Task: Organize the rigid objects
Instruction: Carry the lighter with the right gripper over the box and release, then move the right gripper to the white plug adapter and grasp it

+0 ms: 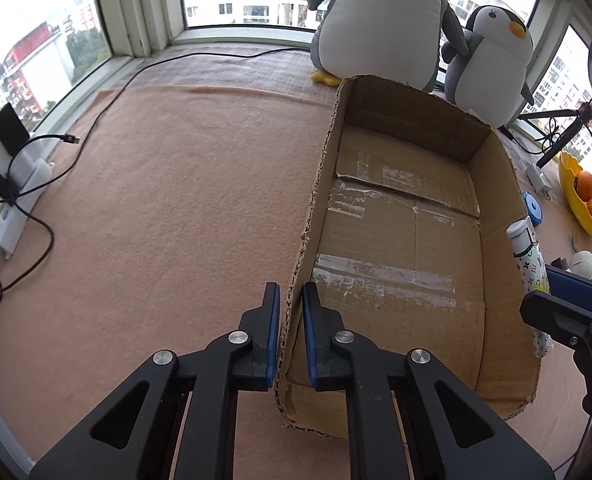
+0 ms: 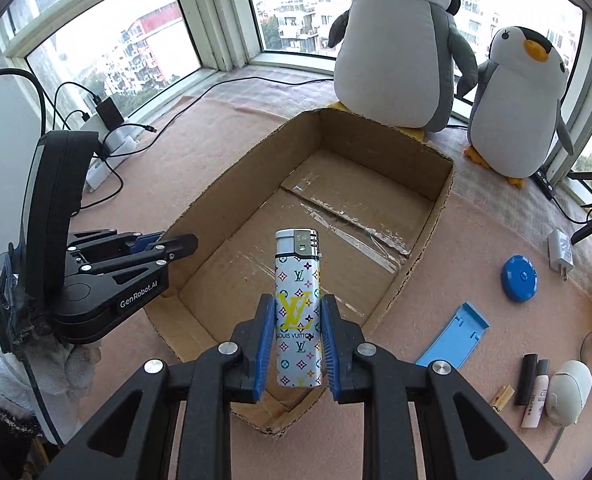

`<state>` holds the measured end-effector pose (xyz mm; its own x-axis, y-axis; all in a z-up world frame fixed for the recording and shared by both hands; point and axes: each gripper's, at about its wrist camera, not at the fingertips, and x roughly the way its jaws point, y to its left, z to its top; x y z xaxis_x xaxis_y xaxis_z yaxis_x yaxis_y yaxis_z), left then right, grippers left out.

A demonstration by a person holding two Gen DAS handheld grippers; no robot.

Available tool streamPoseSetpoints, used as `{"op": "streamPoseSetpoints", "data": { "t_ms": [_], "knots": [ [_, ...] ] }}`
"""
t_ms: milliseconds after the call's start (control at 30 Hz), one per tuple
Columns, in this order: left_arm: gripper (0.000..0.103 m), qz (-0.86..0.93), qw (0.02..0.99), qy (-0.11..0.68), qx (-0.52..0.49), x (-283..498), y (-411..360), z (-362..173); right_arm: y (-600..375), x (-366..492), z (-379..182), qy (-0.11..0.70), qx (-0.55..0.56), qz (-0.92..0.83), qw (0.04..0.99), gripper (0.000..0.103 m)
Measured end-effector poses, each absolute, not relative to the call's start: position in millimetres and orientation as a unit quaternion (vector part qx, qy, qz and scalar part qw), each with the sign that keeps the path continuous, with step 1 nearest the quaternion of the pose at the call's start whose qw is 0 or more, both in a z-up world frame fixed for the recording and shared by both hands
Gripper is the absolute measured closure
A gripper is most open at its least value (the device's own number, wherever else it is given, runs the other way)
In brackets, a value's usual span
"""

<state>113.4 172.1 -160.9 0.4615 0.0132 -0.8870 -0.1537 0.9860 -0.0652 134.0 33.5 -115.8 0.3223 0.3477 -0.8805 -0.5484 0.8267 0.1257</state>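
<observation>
Pinching the cardboard box (image 1: 400, 216) wall, the left hand-held gripper (image 1: 291, 320) steadies it while the right hand-held gripper (image 2: 298, 340) clamps the patterned lighter (image 2: 298, 308) upright above the near rim; releasing early could drop it outside.

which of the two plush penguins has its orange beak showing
The smaller plush penguin, standing right of the cardboard box. The bigger plush penguin beside it is cut off at the frame's top, so no beak shows.
</observation>
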Motion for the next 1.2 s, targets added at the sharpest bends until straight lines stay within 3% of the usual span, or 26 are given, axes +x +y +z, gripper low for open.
{"op": "streamPoseSetpoints", "data": {
  "t_ms": [367, 400, 467, 533, 967, 1067, 1133, 1200],
  "knots": [
    [0.093, 0.049, 0.855, 0.513, -0.063, 112.7, 170.5, -161.2, 49.0, 136.4, -123.1, 0.509, -0.105, 0.283, 0.806, 0.081],
    [0.093, 0.049, 0.855, 0.513, -0.063, 112.6, 170.2, -161.3, 49.4, 135.5, -121.9, 0.506, -0.104, 0.281, 0.809, 0.078],
    [0.093, 0.050, 0.855, 0.513, -0.060, 112.6, 169.7, -161.4, 49.7, 134.0, -118.7, 0.499, -0.104, 0.283, 0.813, 0.055],
    [0.093, 0.051, 0.855, 0.513, -0.059, 112.6, 169.5, -161.8, 49.4, 131.6, -114.6, 0.490, -0.107, 0.281, 0.819, 0.051],
    [0.088, 0.051, 0.848, 0.524, -0.055, 111.0, 166.4, -166.5, 17.3, 124.5, -104.2, 0.486, -0.079, 0.266, 0.828, 0.050],
    [0.075, 0.056, 0.849, 0.523, -0.052, 108.2, 164.4, -164.8, 0.4, 121.9, -101.4, 0.485, -0.068, 0.257, 0.833, 0.050],
    [0.049, 0.062, 0.853, 0.516, -0.054, 106.1, 165.1, -160.7, -11.4, 120.4, -99.7, 0.485, -0.061, 0.250, 0.836, 0.050],
    [0.042, 0.073, 0.856, 0.508, -0.058, 104.5, 167.9, -155.7, -25.1, 118.6, -97.7, 0.484, -0.049, 0.242, 0.839, 0.049]
  ]
}}
